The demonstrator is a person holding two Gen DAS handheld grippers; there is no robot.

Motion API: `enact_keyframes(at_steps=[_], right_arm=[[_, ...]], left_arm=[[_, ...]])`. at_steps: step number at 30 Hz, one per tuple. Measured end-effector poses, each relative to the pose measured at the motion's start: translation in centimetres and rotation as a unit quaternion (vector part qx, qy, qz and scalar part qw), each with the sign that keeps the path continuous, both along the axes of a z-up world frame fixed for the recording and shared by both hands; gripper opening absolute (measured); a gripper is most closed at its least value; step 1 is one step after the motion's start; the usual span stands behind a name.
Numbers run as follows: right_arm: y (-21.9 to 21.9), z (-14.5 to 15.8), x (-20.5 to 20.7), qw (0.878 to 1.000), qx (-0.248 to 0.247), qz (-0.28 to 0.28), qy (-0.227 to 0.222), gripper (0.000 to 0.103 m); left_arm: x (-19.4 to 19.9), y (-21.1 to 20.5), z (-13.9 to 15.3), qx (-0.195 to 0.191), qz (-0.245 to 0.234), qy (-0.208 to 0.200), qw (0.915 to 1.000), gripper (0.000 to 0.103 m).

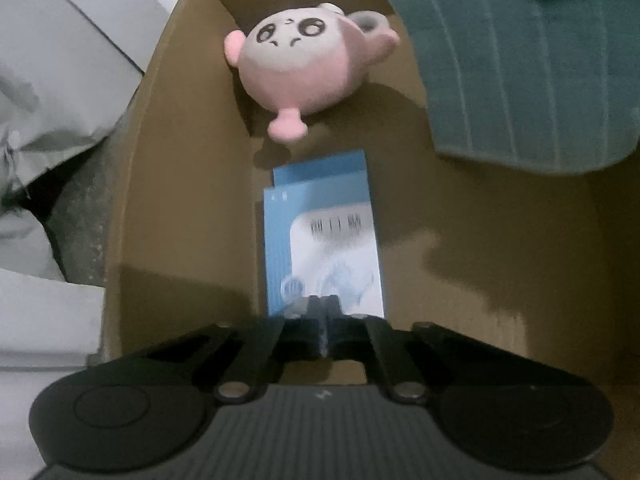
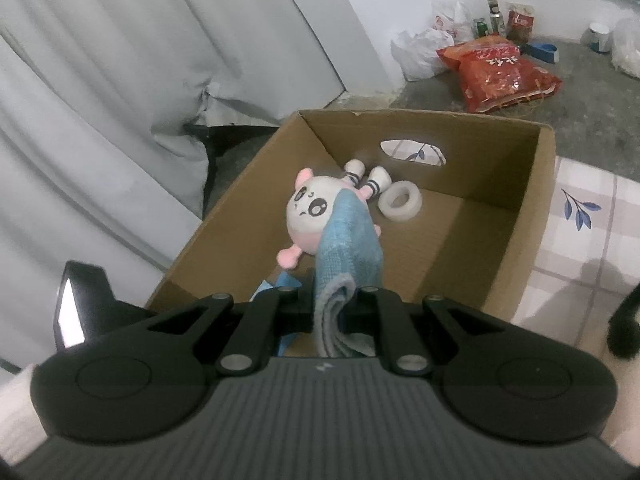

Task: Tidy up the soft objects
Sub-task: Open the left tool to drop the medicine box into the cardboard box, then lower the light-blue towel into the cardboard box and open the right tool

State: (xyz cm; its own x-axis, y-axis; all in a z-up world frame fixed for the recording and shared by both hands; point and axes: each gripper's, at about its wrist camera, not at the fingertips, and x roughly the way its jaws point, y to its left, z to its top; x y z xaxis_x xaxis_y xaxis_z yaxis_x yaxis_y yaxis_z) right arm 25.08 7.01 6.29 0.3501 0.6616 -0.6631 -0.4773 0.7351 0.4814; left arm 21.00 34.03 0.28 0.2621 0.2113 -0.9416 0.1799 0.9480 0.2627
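A cardboard box (image 1: 188,184) (image 2: 532,184) lies open. Inside it lies a pink and white plush toy (image 1: 296,64) (image 2: 308,212), with a white soft ring (image 2: 400,200) beside it. My left gripper (image 1: 324,304) is shut on a blue and white flat packet (image 1: 324,236) and holds it inside the box. My right gripper (image 2: 332,280) is shut on a blue towel (image 2: 348,240), which hangs over the box in front of the plush toy. The same towel (image 1: 520,60) shows at the upper right in the left wrist view.
White curtains (image 2: 120,100) hang left of the box. On the grey floor behind it lie a red snack bag (image 2: 500,72), white plastic bags (image 2: 420,48) and several bottles (image 2: 496,16). A tiled cloth with blue leaves (image 2: 580,240) lies to the right.
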Motion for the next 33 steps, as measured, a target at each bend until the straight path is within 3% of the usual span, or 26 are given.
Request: enact_keyframes(at_steps=[6, 8, 9, 10, 11, 12, 13, 15, 17, 18, 19, 20, 24, 30, 33], right_arm=[[1.0, -1.0, 1.3, 1.0, -0.022, -0.007, -0.004, 0.008], [1.1, -1.2, 1.7, 1.0, -0.023, -0.008, 0.002, 0.008], [1.0, -1.3, 1.7, 1.0, -0.02, -0.007, 0.003, 0.008], [1.0, -1.3, 1.7, 1.0, -0.019, -0.005, 0.002, 0.008], [1.0, -1.3, 1.7, 1.0, -0.02, -0.004, 0.001, 0.008], [0.9, -1.3, 1.7, 1.0, -0.021, -0.002, 0.001, 0.008], [0.9, -1.3, 1.7, 1.0, -0.023, -0.001, -0.001, 0.008], [1.0, -1.2, 1.6, 1.0, -0.028, 0.0, -0.004, 0.008], [1.1, -1.1, 1.5, 1.0, -0.028, 0.0, -0.007, 0.008], [1.1, -1.1, 1.4, 1.0, -0.028, 0.001, -0.007, 0.008], [1.1, -1.2, 1.3, 1.0, -0.027, 0.002, -0.007, 0.008], [1.1, -1.2, 1.2, 1.0, -0.025, 0.002, -0.007, 0.008], [1.2, -1.6, 1.3, 1.0, -0.027, 0.003, -0.002, 0.008], [1.4, -2.1, 1.8, 1.0, -0.031, -0.002, 0.003, 0.008], [1.4, -2.4, 2.3, 0.999, -0.031, -0.009, 0.003, 0.008]], left_arm=[[1.8, 0.4, 0.0, 0.001, 0.007, -0.028, 0.9996, 0.001], [1.1, 0.8, 1.4, -0.019, 0.006, -0.034, 0.9992, 0.029], [0.5, 0.8, 2.2, -0.03, 0.001, -0.04, 0.9987, 0.071], [-0.1, 0.8, 2.8, -0.032, -0.004, -0.046, 0.9984, 0.103], [-0.8, 0.6, 3.2, -0.027, -0.009, -0.056, 0.998, 0.102], [-1.5, 0.4, 3.4, -0.019, -0.015, -0.06, 0.9979, 0.094], [-1.9, -0.3, 3.4, -0.009, -0.02, -0.04, 0.999, 0.088], [-1.4, -0.3, 1.6, -0.008, -0.015, 0.013, 0.9998, 0.092], [-1.2, -1.4, -0.3, 0.023, -0.036, 0.042, 0.9982, 0.074], [-1.2, -1.5, -1.1, 0.009, -0.027, 0.059, 0.9979, 0.072], [-1.2, -1.7, -1.2, 0.019, -0.027, 0.047, 0.9984, 0.058], [-1.0, -1.8, -0.8, 0.024, -0.026, 0.038, 0.9986, 0.051], [0.8, -0.9, 0.0, 0.002, 0.003, 0.019, 0.9998, 0.037], [1.8, -2.3, -0.7, 0.034, -0.037, -0.02, 0.9985, 0.033], [2.0, -1.8, -0.6, 0.017, -0.026, -0.037, 0.9988, 0.033]])
